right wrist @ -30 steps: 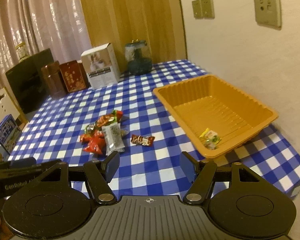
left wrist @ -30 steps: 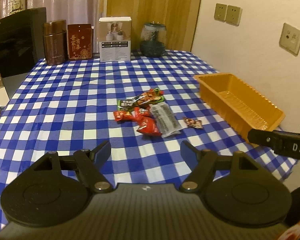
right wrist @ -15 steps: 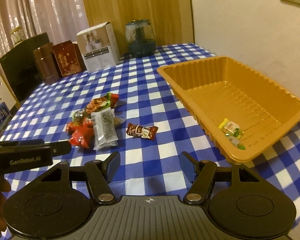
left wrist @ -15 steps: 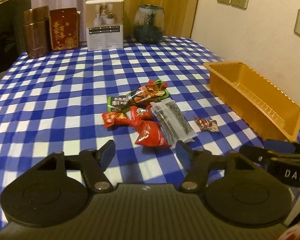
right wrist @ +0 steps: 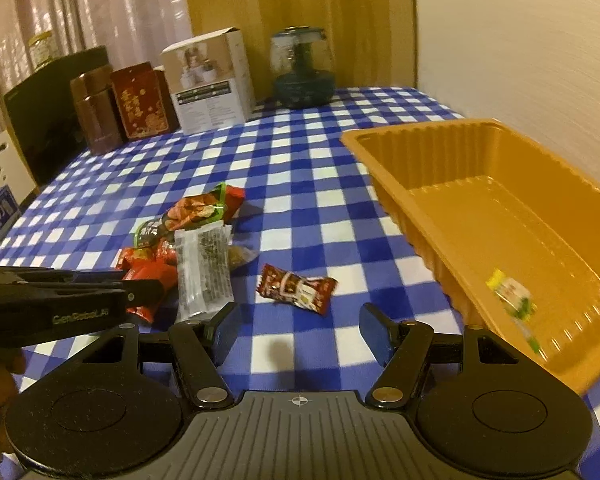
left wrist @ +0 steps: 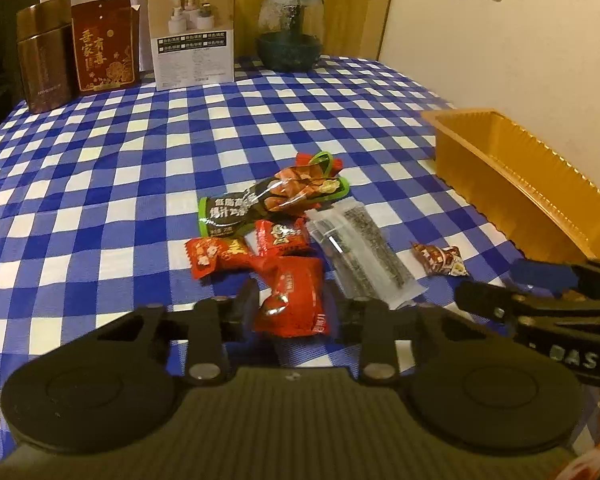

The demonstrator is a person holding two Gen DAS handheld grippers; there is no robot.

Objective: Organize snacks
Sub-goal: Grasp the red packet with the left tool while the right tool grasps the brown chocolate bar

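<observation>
Checked tablecloth (left wrist: 100, 184): my left gripper (left wrist: 290, 306), jaws just closing, pinches the red snack packet (left wrist: 294, 300); orange tray (right wrist: 500, 216) lies rightward, nearer my open, empty right gripper (right wrist: 298, 330).

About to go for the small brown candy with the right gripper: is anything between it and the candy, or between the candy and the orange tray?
Nothing visible. The right gripper stands open with only bare tablecloth before the brown candy. From the candy to the orange tray the cloth is bare too; only the tray's own wall must be cleared.
</observation>
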